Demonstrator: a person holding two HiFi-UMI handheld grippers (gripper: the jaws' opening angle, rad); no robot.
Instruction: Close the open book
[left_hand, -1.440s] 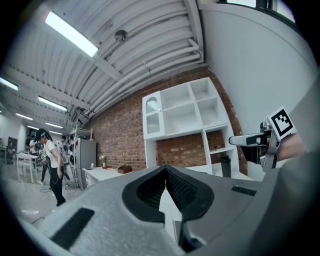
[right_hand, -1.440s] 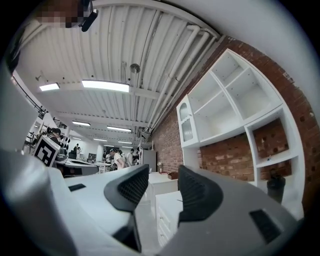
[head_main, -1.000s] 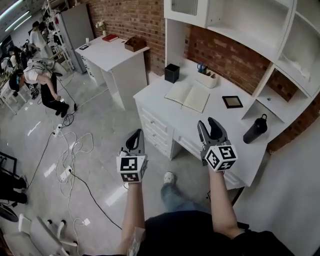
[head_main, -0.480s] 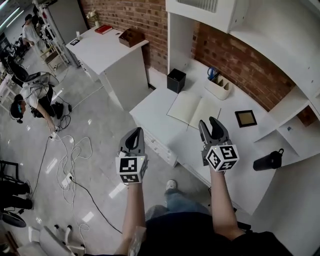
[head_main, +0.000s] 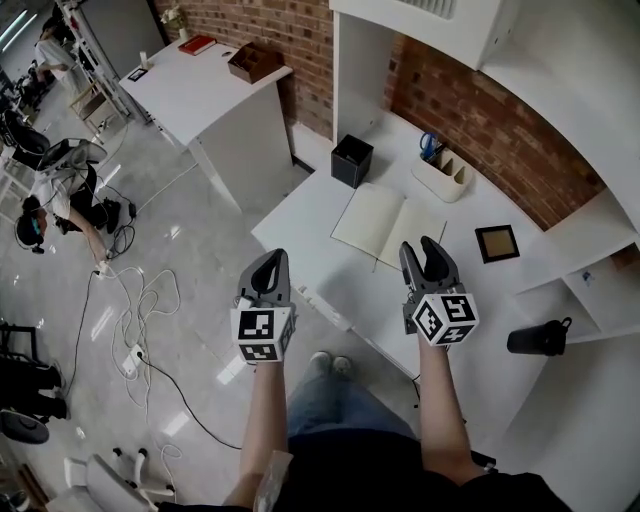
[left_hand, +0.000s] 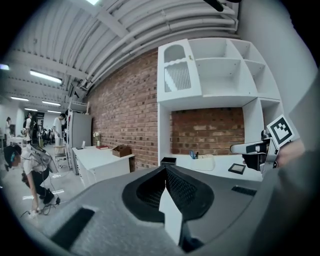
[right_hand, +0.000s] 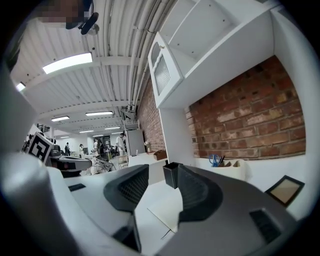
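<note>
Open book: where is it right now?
Head view: the white open book lies on the white desk just ahead of the right gripper, between the black square cup and the dark picture frame.

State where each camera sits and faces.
Head view: on the head, looking steeply down at the desk and open book; both forearms show.
Left gripper view: on the left hand-held gripper, facing the shelves; its shut jaws show.
Right gripper view: on the right hand-held gripper, facing the book; its parted jaws show.
Shared: all three show the black box.
</note>
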